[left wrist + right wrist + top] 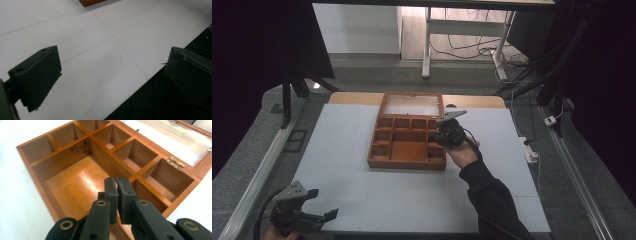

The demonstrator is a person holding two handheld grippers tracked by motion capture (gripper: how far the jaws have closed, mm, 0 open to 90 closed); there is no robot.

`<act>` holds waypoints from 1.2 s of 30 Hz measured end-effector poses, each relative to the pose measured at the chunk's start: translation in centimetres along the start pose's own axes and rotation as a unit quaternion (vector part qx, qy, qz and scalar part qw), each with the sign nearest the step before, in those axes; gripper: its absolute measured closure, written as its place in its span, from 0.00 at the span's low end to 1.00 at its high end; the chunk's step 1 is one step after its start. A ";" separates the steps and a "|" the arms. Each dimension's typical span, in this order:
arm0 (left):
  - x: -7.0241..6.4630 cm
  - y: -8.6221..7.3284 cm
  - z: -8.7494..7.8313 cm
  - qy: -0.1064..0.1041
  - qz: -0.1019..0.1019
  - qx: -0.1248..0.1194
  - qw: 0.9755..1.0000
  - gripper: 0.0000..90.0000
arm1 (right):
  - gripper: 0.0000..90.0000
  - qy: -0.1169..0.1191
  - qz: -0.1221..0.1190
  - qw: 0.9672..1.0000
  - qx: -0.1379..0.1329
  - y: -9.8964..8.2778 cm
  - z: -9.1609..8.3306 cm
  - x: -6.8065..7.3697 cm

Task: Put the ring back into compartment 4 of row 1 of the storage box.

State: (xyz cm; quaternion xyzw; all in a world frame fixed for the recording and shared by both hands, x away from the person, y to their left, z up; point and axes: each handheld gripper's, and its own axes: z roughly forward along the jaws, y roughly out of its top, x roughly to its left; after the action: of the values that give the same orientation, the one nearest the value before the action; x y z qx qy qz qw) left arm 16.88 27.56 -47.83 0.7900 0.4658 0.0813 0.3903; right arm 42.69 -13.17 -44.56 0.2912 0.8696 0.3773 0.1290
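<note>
We see a wooden box [408, 144] with open compartments at the centre of the white worktop [347, 150], its glazed lid [412, 105] folded back at 12 o'clock. The right gripper [117, 185] hovers over the box's 3 o'clock side, fingers pressed together. The left gripper [324, 205] sits at 7 o'clock, fingers [37, 77] spread wide over bare worktop.

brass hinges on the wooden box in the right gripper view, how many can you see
1: a small brass hinge on the back edge of the open brown wooden compartment box, by its glass lid. Others may be out of frame.
</note>
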 end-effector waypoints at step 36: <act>0.2 0.0 0.0 -0.003 -0.005 0.000 1.000 0.01 | 0.97 -0.049 0.028 0.998 0.009 0.9 4.4 -4.9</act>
State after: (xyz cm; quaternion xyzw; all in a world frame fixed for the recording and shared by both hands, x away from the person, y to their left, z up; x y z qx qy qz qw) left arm 16.98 27.69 -47.87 0.7878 0.4689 0.0768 0.3919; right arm 48.94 -13.04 -46.87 0.3349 0.8572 0.3581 0.1575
